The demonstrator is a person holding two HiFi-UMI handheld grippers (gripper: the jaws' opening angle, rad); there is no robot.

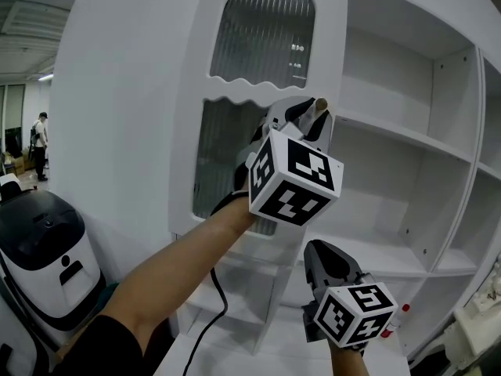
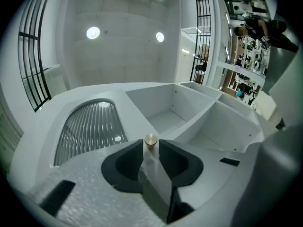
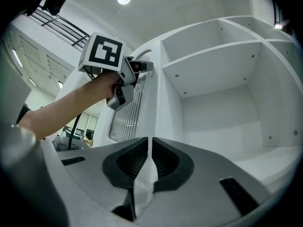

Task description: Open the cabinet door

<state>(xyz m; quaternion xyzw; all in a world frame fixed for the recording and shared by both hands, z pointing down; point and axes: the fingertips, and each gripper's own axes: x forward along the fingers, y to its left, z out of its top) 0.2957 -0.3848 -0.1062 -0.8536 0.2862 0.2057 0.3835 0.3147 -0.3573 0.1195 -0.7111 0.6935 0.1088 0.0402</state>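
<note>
The door (image 1: 262, 34) is on the left part of the white cabinet (image 1: 117, 92). It has two ribbed glass panes, one above the other, with a wavy white rail between them. Its small brass-capped knob (image 1: 320, 103) sits at the door's right edge, level with that rail.

The left tool (image 1: 313, 112) is raised to this edge and is clenched on the knob. In the left gripper view its dark jaws press against the knob's stem from both sides, and the brass cap (image 2: 150, 139) stands just past their tips. The left forearm (image 1: 180, 265) reaches up across the lower door, with a black cable (image 1: 215, 304) hanging below it.

The right tool (image 1: 319, 251) is held below the knob, apart from the door. Its jaws are closed together with nothing between them.

To the right of the door are open white shelves (image 1: 407, 131). To its left, low down, stands a white-and-black machine (image 1: 43, 241).
</note>
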